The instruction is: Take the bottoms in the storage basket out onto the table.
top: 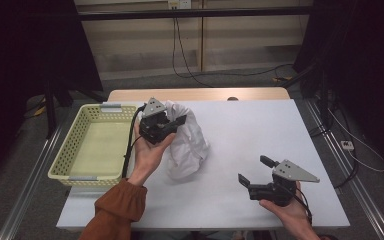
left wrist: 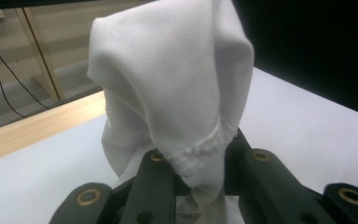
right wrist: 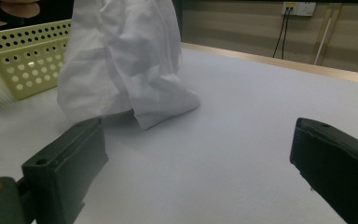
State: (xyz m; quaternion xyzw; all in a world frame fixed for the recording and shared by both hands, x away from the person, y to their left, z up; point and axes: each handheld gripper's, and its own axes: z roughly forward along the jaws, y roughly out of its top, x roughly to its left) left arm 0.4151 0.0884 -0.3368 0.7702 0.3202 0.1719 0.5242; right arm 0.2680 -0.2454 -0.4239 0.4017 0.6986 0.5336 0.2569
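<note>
White-topped table is shown bearing a perforated pale-yellow plastic basket just left of the crumpled white cloth, which is pinched and lifted by the left gripper, the right gripper being held spread, well apart.

Lab: dark curtains, floor rails, trailing cables.

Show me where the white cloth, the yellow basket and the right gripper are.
white cloth (top: 187,150), high view, on the crumpled lower part that hangs to the table.
yellow basket (top: 62,159), high view, on its perforated left wall.
right gripper (top: 254,170), high view, midway between its open jaws.
</note>
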